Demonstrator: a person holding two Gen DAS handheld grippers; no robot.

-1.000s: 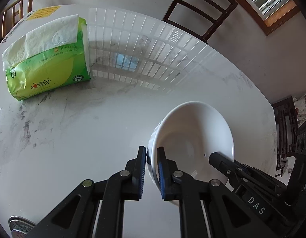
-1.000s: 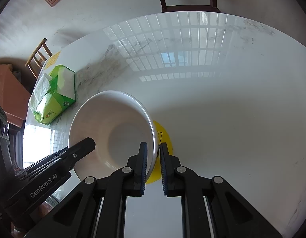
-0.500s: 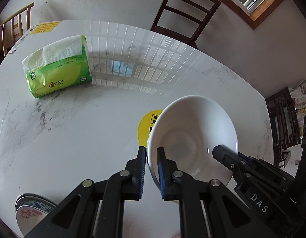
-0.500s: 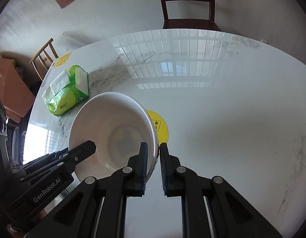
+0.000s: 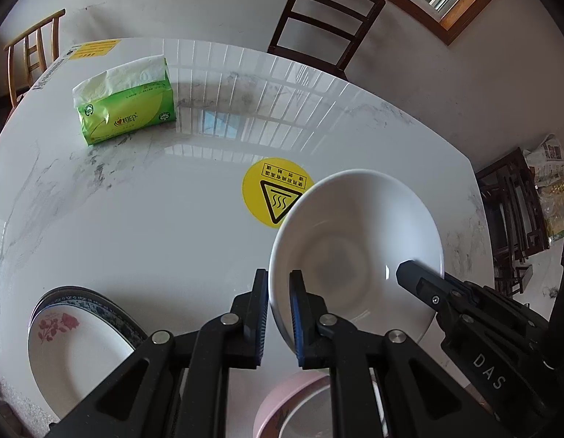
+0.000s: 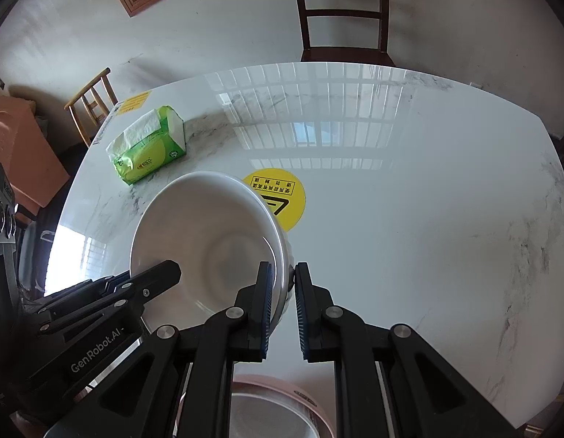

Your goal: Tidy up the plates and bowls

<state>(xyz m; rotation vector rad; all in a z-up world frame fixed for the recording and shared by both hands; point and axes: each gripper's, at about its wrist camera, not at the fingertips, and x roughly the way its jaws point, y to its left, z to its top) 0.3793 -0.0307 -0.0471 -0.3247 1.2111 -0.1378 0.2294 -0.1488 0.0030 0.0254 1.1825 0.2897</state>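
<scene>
A large white bowl [image 5: 358, 241] [image 6: 205, 241] hangs above the marble table [image 5: 136, 219], held from both sides. My left gripper [image 5: 278, 314] is shut on its left rim. My right gripper [image 6: 284, 303] is shut on the opposite rim, and shows in the left wrist view as black fingers [image 5: 428, 288] at the bowl's right. A stack of flowered plates [image 5: 73, 339] lies at the lower left. A pink bowl [image 5: 296, 401] [image 6: 282, 405] sits below the grippers, mostly hidden by them.
A green tissue pack [image 5: 125, 109] [image 6: 150, 153] lies at the table's far left. A round yellow warning sticker [image 5: 274, 189] [image 6: 282, 197] marks the table's middle. A dark wooden chair [image 6: 344, 14] stands at the far edge, and a light one [image 5: 33, 47] at the left.
Both grippers have lifted the white bowl and drawn it back toward the near edge. The yellow sticker is uncovered, and the plates and pink bowl have come into view.
</scene>
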